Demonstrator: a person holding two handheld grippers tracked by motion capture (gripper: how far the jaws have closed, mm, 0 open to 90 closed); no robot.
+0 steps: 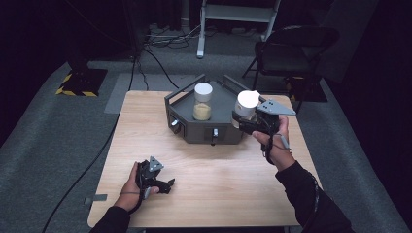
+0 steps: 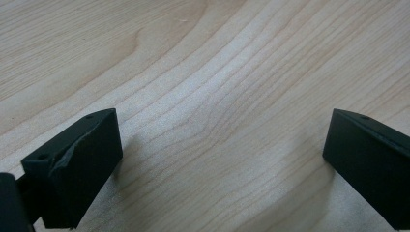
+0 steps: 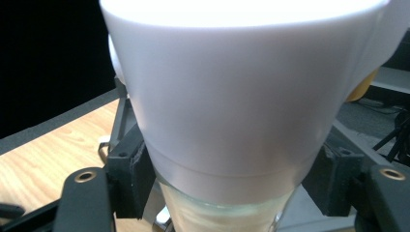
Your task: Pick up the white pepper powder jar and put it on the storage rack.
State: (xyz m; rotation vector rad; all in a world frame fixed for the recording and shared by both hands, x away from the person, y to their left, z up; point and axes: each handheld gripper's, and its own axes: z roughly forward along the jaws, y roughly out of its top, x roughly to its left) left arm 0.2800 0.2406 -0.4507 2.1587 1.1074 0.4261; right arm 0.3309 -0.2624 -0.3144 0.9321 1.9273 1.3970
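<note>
Held jar: right gripper (image 1: 241, 122) pinches a white-lidded jar (image 1: 247, 103) just under its lid, one pad on each side of the glass neck, as the right gripper view shows with the lid (image 3: 241, 92) towering over the jaws.
Jar position: it hangs over the right end of the grey tray (image 1: 221, 99), apparently clear of the tray floor, though the underside is hidden.
Long axis: the held jar looks upright, lid on top, pale contents below the lid.
Key relation: the jar sits straight ahead of the right gripper's fingers (image 3: 129, 176), between them, so any coming move carries it along; tilting would shift the contents.
Second jar: another white-lidded jar (image 1: 203, 102) with yellowish filling stands upright on the tray, left of the held one and well apart from it.
Left gripper: left gripper (image 1: 167, 184) rests low on the wooden table (image 1: 214, 174), near the front edge, well apart from the tray; its jaws stand spread with bare wood (image 2: 212, 96) between them.
Nearer hand: the right hand is at the tray; the left is far from it.
Count, jars: two, one held and one standing.
Count, trays: one, with two small knobs (image 1: 214, 132) on its front wall.
Count, grippers: two.
Judgement: lifting out appears under way; a clear path over the tray's raised rim matters most.
</note>
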